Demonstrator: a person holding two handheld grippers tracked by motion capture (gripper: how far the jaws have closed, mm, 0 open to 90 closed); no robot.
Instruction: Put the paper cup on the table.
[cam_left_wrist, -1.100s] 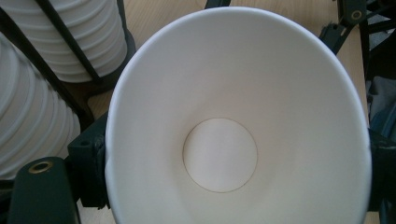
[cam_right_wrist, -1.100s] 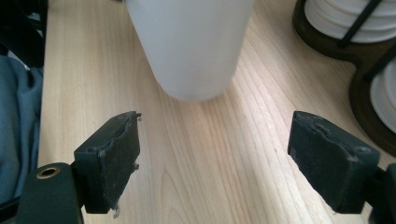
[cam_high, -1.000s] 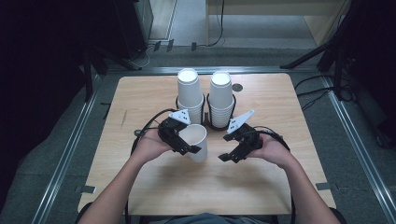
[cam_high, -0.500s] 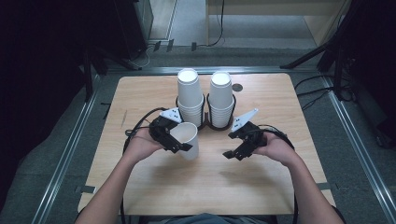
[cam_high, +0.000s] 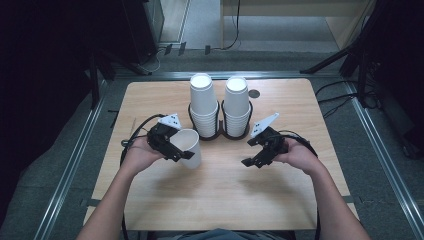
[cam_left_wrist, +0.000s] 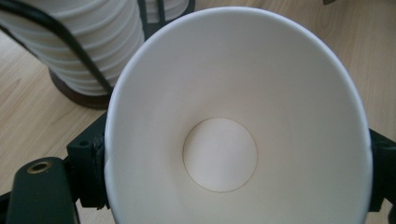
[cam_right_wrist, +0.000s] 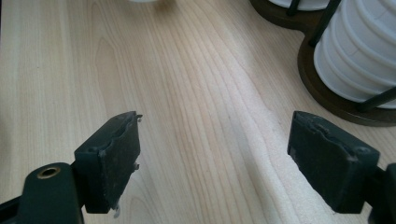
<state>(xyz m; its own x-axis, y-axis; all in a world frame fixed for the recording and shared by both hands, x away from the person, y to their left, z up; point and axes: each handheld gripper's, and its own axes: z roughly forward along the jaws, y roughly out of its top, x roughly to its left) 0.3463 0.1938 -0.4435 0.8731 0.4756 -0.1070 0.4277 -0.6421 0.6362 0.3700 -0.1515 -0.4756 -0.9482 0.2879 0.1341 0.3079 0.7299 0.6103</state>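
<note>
A single white paper cup (cam_high: 191, 146) is gripped in my left gripper (cam_high: 178, 150), left of the table's middle. The left gripper view looks straight into the paper cup (cam_left_wrist: 233, 116), whose rim is squeezed oval between the two black jaws. Two tall stacks of white cups (cam_high: 204, 104) (cam_high: 236, 104) stand upside down in a black wire holder (cam_high: 220, 133) at the back centre. My right gripper (cam_high: 253, 161) hovers right of the middle, open; its own view shows the right gripper (cam_right_wrist: 217, 158) with bare wood between its fingers (cam_right_wrist: 112, 158).
The wooden table (cam_high: 225, 195) has free room in front of both hands. The holder's dark base (cam_right_wrist: 327, 93) and a stack of cups (cam_right_wrist: 364, 51) lie close at the upper right of the right gripper view. Cables trail from both grippers.
My left hand has carried the cup leftward, away from the front of the stacks. The right hand has stayed in about the same place.
</note>
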